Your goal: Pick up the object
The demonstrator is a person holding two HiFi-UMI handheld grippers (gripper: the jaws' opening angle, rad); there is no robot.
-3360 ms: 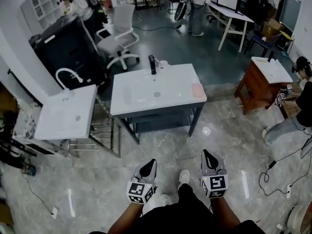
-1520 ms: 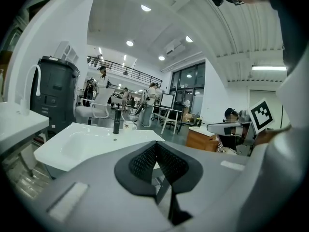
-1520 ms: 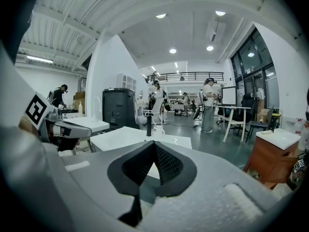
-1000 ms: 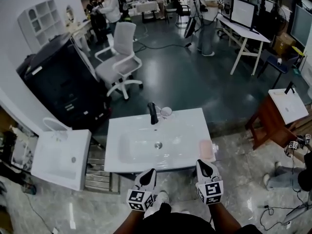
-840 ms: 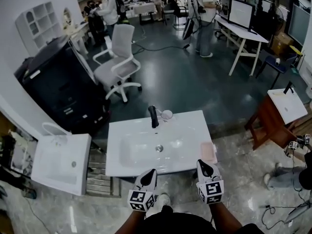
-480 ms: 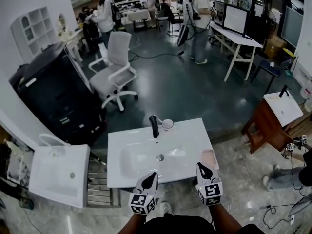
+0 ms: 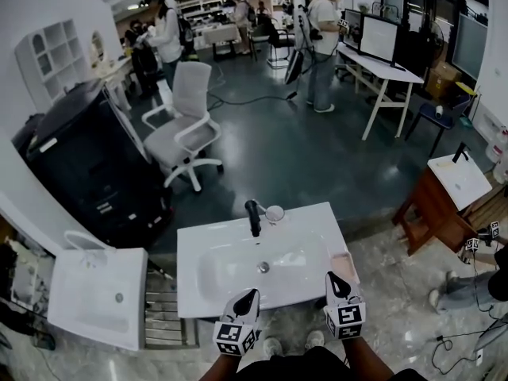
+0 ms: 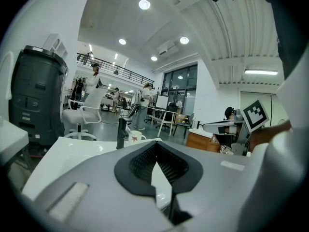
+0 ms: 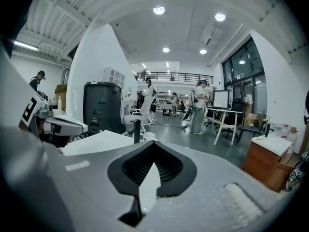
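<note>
A white sink top (image 7: 214, 248) stands right before me, with a black tap (image 7: 253, 217) and a white cup (image 7: 275, 213) at its back edge. A pink flat object (image 7: 342, 264) lies on its right rim. My left gripper (image 7: 249, 294) is over the front edge, shut and holding nothing. My right gripper (image 7: 333, 279) is also shut and holding nothing, just short of the pink object. In the left gripper view the tap (image 8: 120, 133) and cup (image 8: 135, 137) stand beyond the jaws (image 8: 155, 161). The right gripper view shows the tap (image 9: 136, 131) and cup (image 9: 149, 136) beyond its jaws (image 9: 153, 162).
A second white basin (image 7: 95, 292) stands at the left, behind it a black cabinet (image 7: 87, 157) and a white office chair (image 7: 186, 125). A wooden stand (image 7: 444, 193) with a basin is at the right, and a person (image 7: 496, 280) crouches beside it. More people stand at the back.
I have walked up to the sink top, which now lies nearer and under the gripper tips. Both grippers stayed shut and side by side.
</note>
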